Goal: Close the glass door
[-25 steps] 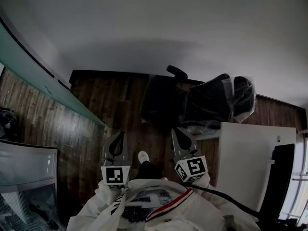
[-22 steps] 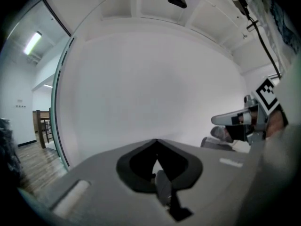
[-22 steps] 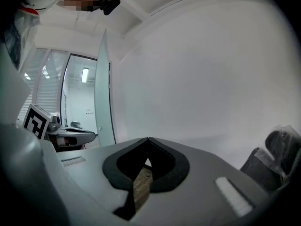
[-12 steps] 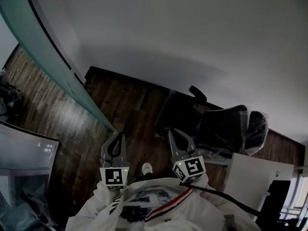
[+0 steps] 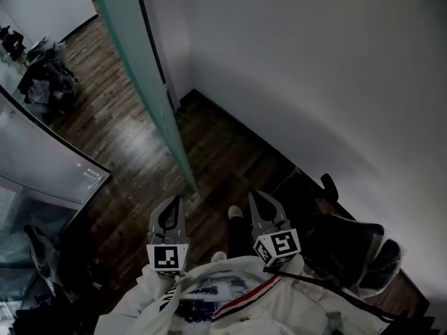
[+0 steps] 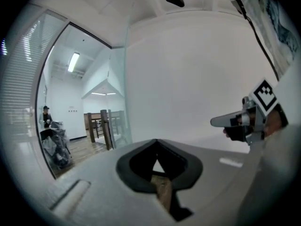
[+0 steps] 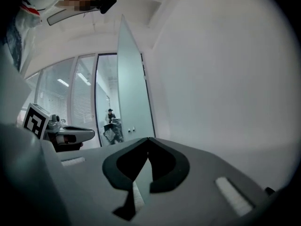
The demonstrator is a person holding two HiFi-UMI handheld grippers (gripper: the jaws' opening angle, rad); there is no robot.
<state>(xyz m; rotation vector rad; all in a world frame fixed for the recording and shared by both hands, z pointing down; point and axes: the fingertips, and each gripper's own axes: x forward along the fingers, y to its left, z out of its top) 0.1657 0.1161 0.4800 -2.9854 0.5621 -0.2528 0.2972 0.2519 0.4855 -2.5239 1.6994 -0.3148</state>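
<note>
Grippers first: I count two, both held low in front of me, each with one marker cube. My left gripper [image 5: 172,201] has its jaws brought together with nothing between them, and my right gripper [image 5: 257,197] is likewise closed and empty; each gripper view confirms its own. Neither touches anything.

I see one tall green-tinted glass door [image 5: 150,96]. It stands open, slanting from the top edge of the head view down to the dark wooden plank floor [image 5: 230,159]. Its lower corner is near my left gripper but apart from it. The plain white wall [image 5: 314,82] is on its right. Its upper part is cut off in the head view, and I cannot make out a handle.

One black office chair under clear plastic wrap [image 5: 342,246] sits at lower right, partly cut off. One distant person [image 7: 110,115] stands beyond the doorway, too small to detail. One dark heap [image 5: 45,79] lies at upper left; what it is, I cannot tell.
</note>
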